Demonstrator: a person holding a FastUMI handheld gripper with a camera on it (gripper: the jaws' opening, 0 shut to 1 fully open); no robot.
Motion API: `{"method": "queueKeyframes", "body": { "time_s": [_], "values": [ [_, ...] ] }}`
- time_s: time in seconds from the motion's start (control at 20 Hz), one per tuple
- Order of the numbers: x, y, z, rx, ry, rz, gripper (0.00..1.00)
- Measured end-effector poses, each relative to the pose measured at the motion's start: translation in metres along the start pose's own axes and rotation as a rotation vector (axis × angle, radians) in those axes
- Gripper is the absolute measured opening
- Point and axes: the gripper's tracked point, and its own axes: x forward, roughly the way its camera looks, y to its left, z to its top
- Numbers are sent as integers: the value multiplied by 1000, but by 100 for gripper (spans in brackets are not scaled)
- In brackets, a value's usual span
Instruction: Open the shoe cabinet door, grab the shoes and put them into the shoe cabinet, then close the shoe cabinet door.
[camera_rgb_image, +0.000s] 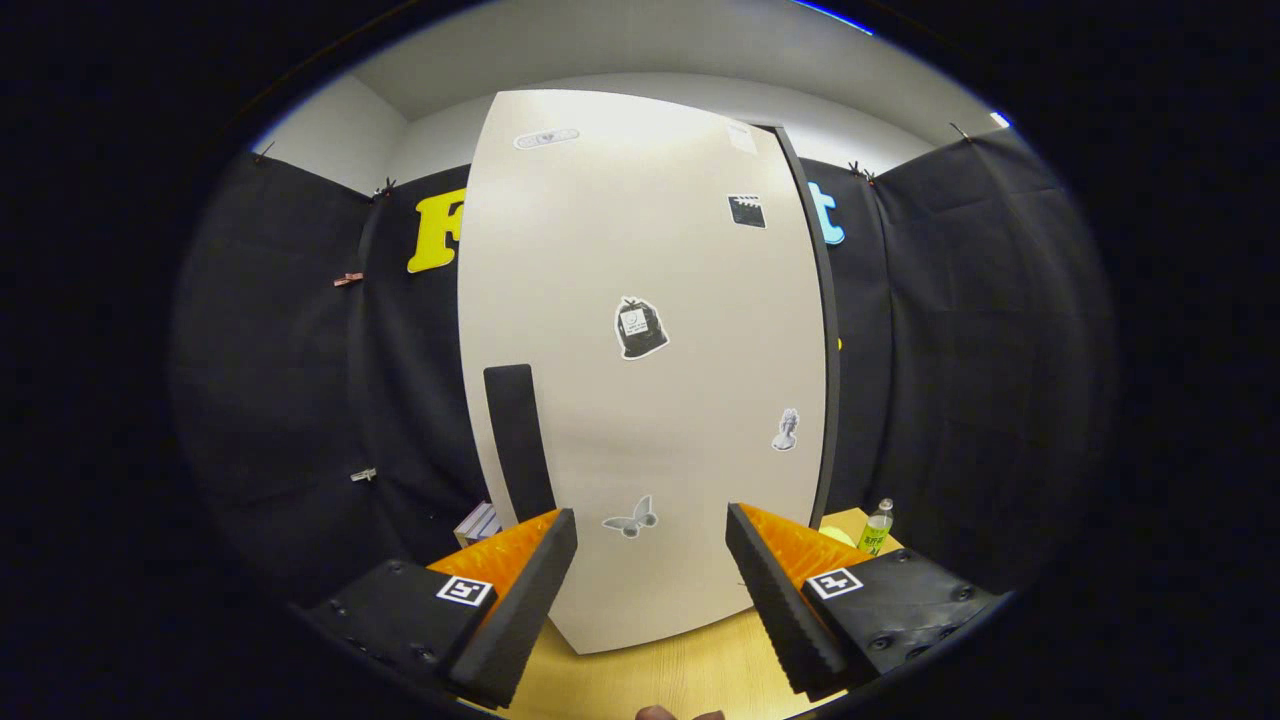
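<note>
1. At the far left we see black cloth booth walls (300, 400) with small clips pinned to them.
2. Low down by the door's left edge, a small stack of books (478, 522) peeks out just above the left finger of the tongs.
3. Straight ahead of us stands the tall white shoe cabinet door (640, 300), which looks shut, rising from the pale wooden bench (650, 680). A black upright bar handle (518, 440) sits near its left edge, just beyond the left finger (520, 590).
4. The door carries several stickers, among them a black bag-shaped one (640, 328) in the middle and a grey butterfly (630, 520) lower down.
5. Our tongs (650, 560) are spread wide and hold nothing; the butterfly sticker shows in the gap between the fingers.
6. To the right of the door, beyond the right finger, a clear plastic bottle with a green label (877, 528) stands on the bench.
</note>
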Motion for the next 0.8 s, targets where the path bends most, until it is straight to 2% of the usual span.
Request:
{"method": "queueKeyframes", "body": {
  "time_s": [0.8],
  "values": [
    [-29, -54, 11, -24, -31, -82, 98]
  ]
}}
